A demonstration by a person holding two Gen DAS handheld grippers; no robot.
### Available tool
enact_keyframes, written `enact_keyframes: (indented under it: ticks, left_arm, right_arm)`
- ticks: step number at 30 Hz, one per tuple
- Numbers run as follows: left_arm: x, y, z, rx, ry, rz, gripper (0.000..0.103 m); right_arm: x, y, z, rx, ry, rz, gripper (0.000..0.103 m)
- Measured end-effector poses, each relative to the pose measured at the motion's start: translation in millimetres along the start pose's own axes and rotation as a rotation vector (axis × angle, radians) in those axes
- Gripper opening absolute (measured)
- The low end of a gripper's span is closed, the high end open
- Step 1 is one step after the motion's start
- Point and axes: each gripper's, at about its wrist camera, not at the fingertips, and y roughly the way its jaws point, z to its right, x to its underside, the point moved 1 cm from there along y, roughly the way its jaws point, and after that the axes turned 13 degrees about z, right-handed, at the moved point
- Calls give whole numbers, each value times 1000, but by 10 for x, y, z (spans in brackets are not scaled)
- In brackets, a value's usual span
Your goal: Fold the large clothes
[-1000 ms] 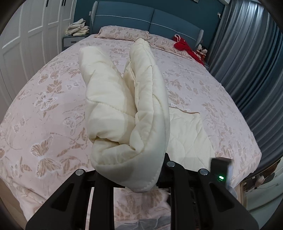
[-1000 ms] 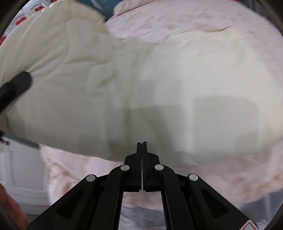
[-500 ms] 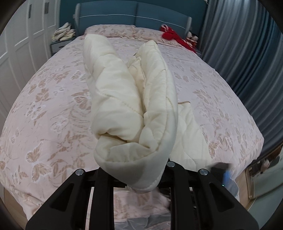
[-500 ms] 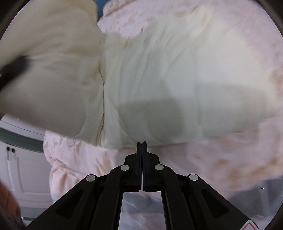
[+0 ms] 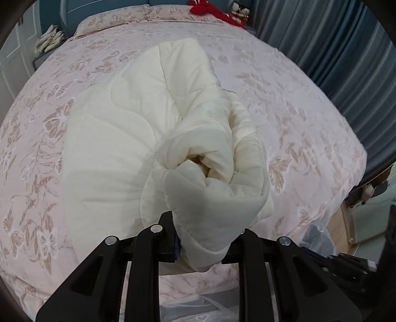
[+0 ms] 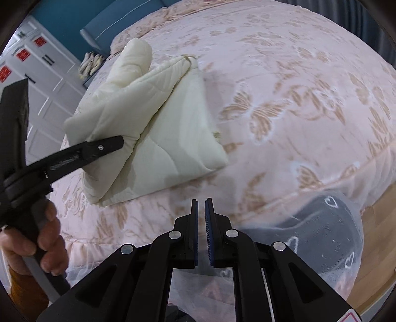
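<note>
Your left tool [image 5: 201,237] clamps the cream quilt's [image 6: 158,128] near corner; its length runs far-left across the bed [image 6: 309,104]. Your right tool [image 6: 201,218] is slightly parted, holding nothing.

There is one cream quilted garment [image 6: 153,119], folded into layers, and one bed [image 6: 297,104] under it with a pink butterfly-print cover. Two grippers are present: the left gripper [image 5: 205,237], seen in both views, and the right gripper [image 6: 201,215]; one bare hand [image 6: 42,237] shows. Farther back are one red item [image 5: 212,10] by the pillows, one light bundle [image 5: 49,39] on one nightstand [image 5: 40,58], and three red stickers [image 6: 22,54] on the wardrobe doors.
</note>
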Motion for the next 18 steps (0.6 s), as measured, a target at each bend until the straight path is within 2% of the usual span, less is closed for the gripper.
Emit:
enact_keyframes:
  ticks: [5, 8, 11, 12, 13, 14, 17, 18]
  left_arm:
    - [74, 289, 29, 5, -22, -62, 19]
    - [98, 344, 54, -1, -3, -65, 22]
    - [64, 226, 98, 12, 9, -36, 39]
    - [42, 129, 94, 26, 4, -17, 49]
    - [23, 23, 83, 49, -6, 2, 65]
    - [10, -89, 58, 73, -30, 20, 73]
    - [14, -326, -106, 71, -89, 47, 77]
    - [25, -382, -172, 72, -101, 51, 82]
  right_arm:
    - [-2, -24, 52, -8, 15, -1, 10]
    - [-60, -86, -12, -31, 19, 17, 12]
    - [-179, -211, -157, -68, 1, 52, 16]
    - [-226, -258, -209, -79, -9, 67, 19]
    - [-268, -299, -256, -89, -16, 81, 27]
    - [-320, -355, -315, -103, -26, 102, 36]
    - [-456, -473, -468, -118, -59, 159, 46]
    - [-490, -479, -494, -128, -64, 167, 47]
